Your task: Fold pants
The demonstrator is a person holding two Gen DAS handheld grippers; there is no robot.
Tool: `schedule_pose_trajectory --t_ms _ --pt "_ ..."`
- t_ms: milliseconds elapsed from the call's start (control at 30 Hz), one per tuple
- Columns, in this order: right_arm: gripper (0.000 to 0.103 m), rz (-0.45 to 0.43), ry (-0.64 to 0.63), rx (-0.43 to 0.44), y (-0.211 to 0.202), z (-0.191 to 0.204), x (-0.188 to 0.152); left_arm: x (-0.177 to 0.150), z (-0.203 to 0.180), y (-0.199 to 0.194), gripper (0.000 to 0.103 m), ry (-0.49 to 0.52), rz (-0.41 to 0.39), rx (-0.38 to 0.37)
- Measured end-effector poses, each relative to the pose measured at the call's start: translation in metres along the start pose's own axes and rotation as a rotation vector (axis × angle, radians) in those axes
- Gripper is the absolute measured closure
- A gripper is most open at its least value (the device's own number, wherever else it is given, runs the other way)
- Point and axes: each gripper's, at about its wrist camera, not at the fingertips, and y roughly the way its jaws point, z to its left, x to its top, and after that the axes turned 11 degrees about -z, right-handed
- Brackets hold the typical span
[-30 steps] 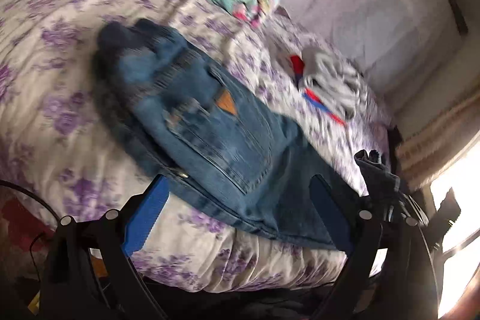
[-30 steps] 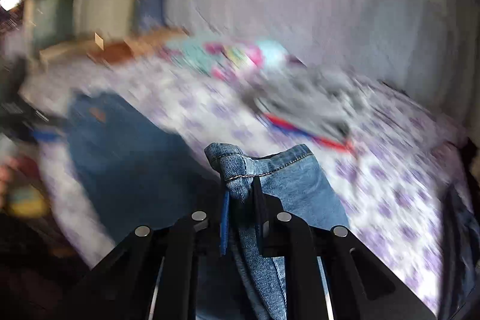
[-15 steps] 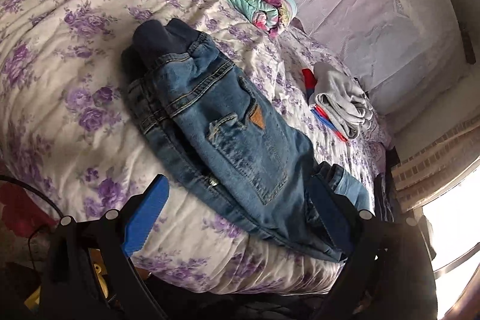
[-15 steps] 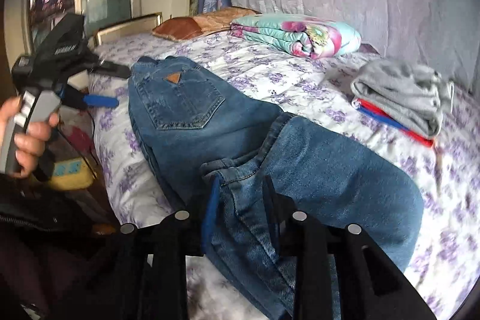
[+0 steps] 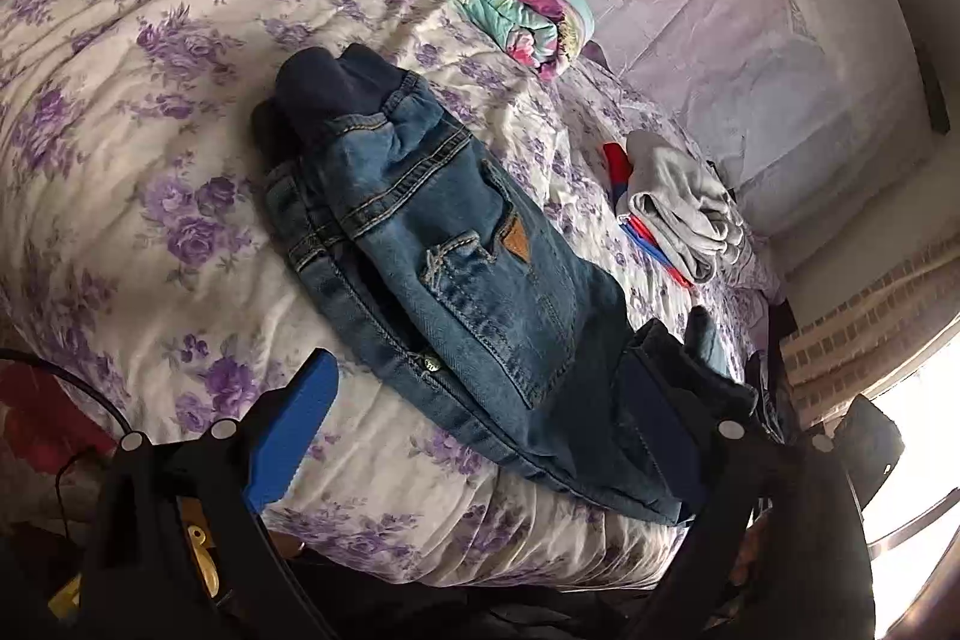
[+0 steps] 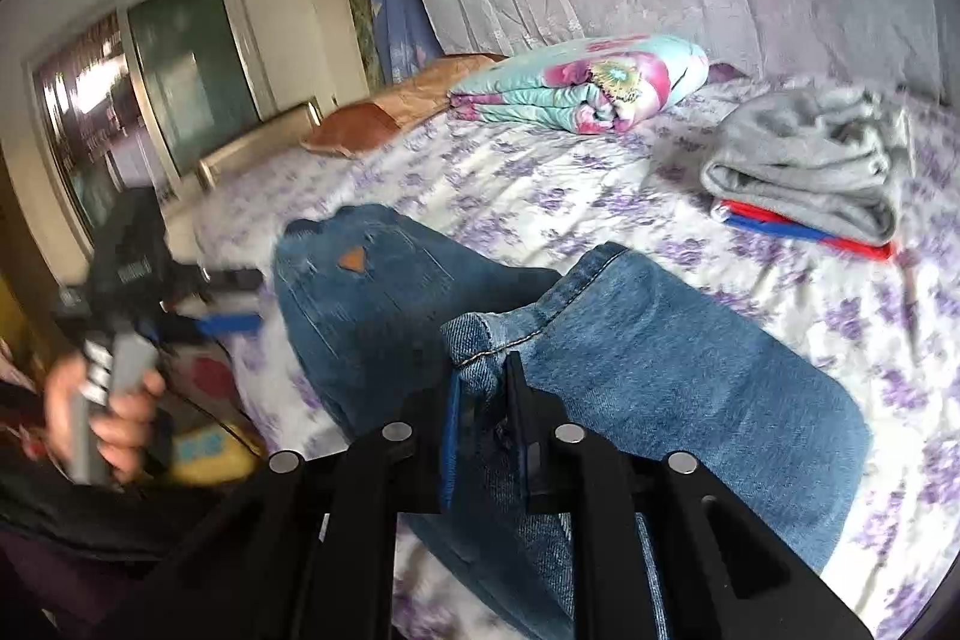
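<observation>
Denim jeans (image 6: 690,376) on the bed (image 6: 540,196), hem pinched in the right claw (image 6: 483,400), its jaws just closing on it, waistband far ahead-left; left claw (image 5: 474,436) spread wide, empty, jeans just ahead.

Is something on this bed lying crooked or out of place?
The jeans hang partly over the bed's edge, and their hem is bunched between the right gripper fingers, whose jaws have just been closing. The gray clothes and quilt lie neatly folded.
</observation>
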Motion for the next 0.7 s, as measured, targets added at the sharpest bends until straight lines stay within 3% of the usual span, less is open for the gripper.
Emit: schedule_pose_trajectory --t_ms 133,333,433,467,533,567,600,700 --pt "0.088 0.086 -0.028 -0.059 0.022 -0.003 -0.017 -0.003 -0.003 0.000 0.011 0.025 0.008 -0.002" --pt "0.089 0.037 -0.073 -0.045 0.029 0.019 -0.008 -0.003 -0.003 0.000 0.011 0.013 0.004 0.001" --pt "0.087 0.175 -0.086 -0.092 0.070 0.012 -0.040 -0.005 -0.005 0.000 0.011 0.015 0.001 0.003" --pt "0.086 0.167 -0.096 -0.091 0.071 0.012 -0.046 -0.005 -0.004 0.000 0.011 0.013 0.000 0.008" --pt "0.081 0.138 -0.152 -0.105 0.063 0.022 -0.048 -0.005 -0.002 0.000 0.011 0.004 -0.001 0.010" --pt "0.061 0.134 -0.164 -0.102 0.058 0.026 -0.047 -0.005 0.000 -0.001 0.011 0.001 -0.004 0.017" --pt "0.051 0.115 -0.197 -0.104 0.050 0.032 -0.046 -0.004 0.001 -0.002 0.011 -0.002 -0.006 0.022" --pt "0.050 0.081 -0.361 -0.171 0.036 0.051 -0.051 -0.002 0.004 -0.003 0.011 -0.015 -0.010 0.017"
